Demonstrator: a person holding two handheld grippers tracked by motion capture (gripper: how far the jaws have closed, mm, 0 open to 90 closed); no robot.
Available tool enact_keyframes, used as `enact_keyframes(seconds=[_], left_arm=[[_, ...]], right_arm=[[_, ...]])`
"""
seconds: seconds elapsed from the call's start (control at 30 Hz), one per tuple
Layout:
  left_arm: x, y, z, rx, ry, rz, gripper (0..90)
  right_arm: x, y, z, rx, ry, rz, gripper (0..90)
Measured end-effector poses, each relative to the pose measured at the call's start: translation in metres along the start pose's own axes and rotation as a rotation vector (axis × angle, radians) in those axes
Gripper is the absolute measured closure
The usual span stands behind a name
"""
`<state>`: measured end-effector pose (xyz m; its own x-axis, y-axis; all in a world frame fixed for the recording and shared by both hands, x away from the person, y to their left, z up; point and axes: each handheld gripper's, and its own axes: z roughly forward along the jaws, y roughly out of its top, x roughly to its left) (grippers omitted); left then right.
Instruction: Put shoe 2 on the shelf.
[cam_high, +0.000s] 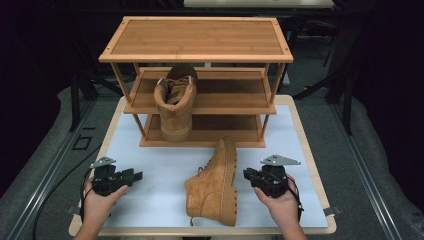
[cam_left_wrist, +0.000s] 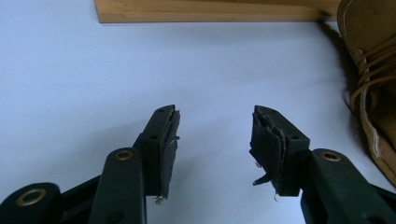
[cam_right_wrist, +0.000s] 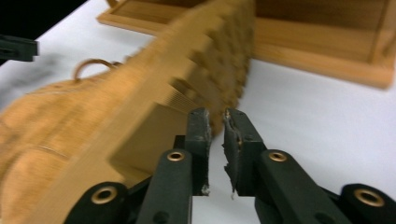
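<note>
White table (cam_high: 150, 165) (dark room) — left gripper (cam_left_wrist: 215, 135) jaws wide, right gripper (cam_right_wrist: 215, 140) nearly closed, both empty.

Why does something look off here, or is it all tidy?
One boot lies tipped on its side on the table, sole toward the right gripper, while its mate stands upright in the rack. The left gripper's pads look frayed.

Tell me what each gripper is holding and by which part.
Nothing is held: left gripper is open over the white mat; right gripper, nearly closed, is empty beside the fallen boot's sole.
</note>
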<state>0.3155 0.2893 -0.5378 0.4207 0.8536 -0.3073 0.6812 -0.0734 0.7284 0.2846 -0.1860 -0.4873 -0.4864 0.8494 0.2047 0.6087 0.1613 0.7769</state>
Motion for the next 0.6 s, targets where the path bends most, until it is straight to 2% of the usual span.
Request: enact_keyframes(seconds=[0.1, 0.2, 0.27, 0.33, 0.43, 0.47, 0.53, 0.57, 0.6], left_arm=[[0.001, 0.000, -0.001, 0.000, -0.003, -0.003, 49.5], [0.002, -0.001, -0.001, 0.002, -0.005, -0.010, 49.3], [0.003, -0.002, -0.001, 0.006, -0.008, -0.008, 49.0], [0.003, -0.002, -0.001, 0.010, -0.012, -0.013, 48.6], [0.003, -0.003, 0.000, 0.015, -0.011, -0.014, 48.2], [0.003, -0.003, 0.000, 0.014, -0.011, -0.015, 48.0], [0.003, -0.004, 0.000, 0.016, -0.014, -0.016, 47.7], [0.003, -0.004, 0.000, 0.015, -0.015, -0.015, 47.6], [0.003, -0.004, 0.000, 0.014, -0.014, -0.015, 47.5]], right_arm=[[0.011, 0.010, 0.000, -0.008, 0.030, -0.024, 82.7], [0.020, 0.018, 0.002, -0.007, 0.084, -0.045, 83.2], [0.029, 0.021, 0.008, 0.000, 0.068, -0.069, 83.5], [0.035, 0.023, 0.015, 0.015, 0.088, -0.096, 83.5], [0.043, 0.025, 0.022, 0.021, 0.106, -0.111, 83.6], [0.047, 0.026, 0.025, 0.022, 0.099, -0.120, 83.6], [0.051, 0.025, 0.029, 0.035, 0.123, -0.129, 84.4], [0.054, 0.025, 0.030, 0.043, 0.100, -0.141, 85.1], [0.054, 0.024, 0.031, 0.043, 0.125, -0.148, 85.9]])
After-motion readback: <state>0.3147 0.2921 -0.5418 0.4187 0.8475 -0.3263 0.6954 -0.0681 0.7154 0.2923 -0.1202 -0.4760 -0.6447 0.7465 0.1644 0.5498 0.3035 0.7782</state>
